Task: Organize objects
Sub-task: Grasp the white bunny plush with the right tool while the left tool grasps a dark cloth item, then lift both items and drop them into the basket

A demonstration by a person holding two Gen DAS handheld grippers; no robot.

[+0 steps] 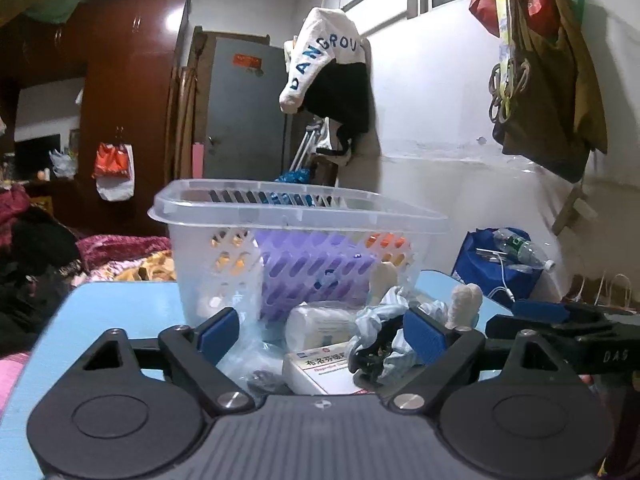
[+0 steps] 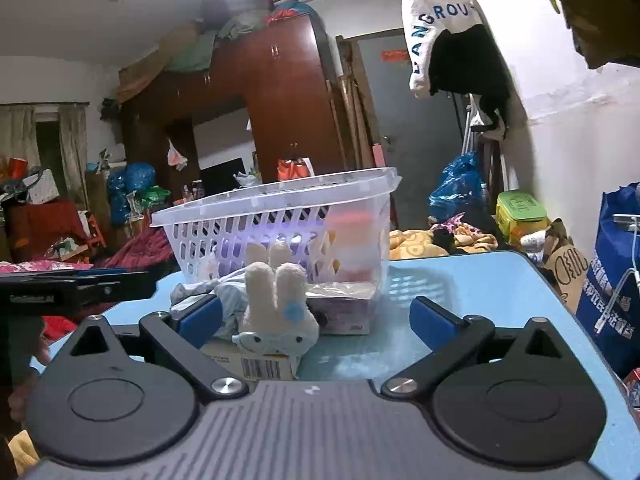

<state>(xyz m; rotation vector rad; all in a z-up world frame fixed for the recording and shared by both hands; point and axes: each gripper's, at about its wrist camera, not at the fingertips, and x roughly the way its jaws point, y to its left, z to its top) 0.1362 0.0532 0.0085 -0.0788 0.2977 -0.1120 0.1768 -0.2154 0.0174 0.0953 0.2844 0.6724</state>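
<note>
A clear plastic basket (image 1: 240, 216) (image 2: 240, 216) stands on the blue table (image 1: 120, 308) (image 2: 480, 280) with a purple item (image 1: 312, 272) and orange items inside. In front of it lie a white roll (image 1: 320, 326), a white medicine box (image 1: 316, 372), a light blue cloth (image 1: 376, 316) and a plush rabbit (image 2: 276, 304) on a barcoded box (image 2: 264, 366). My left gripper (image 1: 320, 336) is open around the roll, box and cloth. My right gripper (image 2: 316, 320) is open, with the rabbit between its fingers, nearer the left one.
A clear plastic bag (image 1: 248, 320) lies by the basket. A wrapped purple box (image 2: 344, 312) sits beside the rabbit. A blue bag (image 1: 496, 268) with a bottle stands right of the table. Bedding and clutter lie behind. Clothes hang on the wall.
</note>
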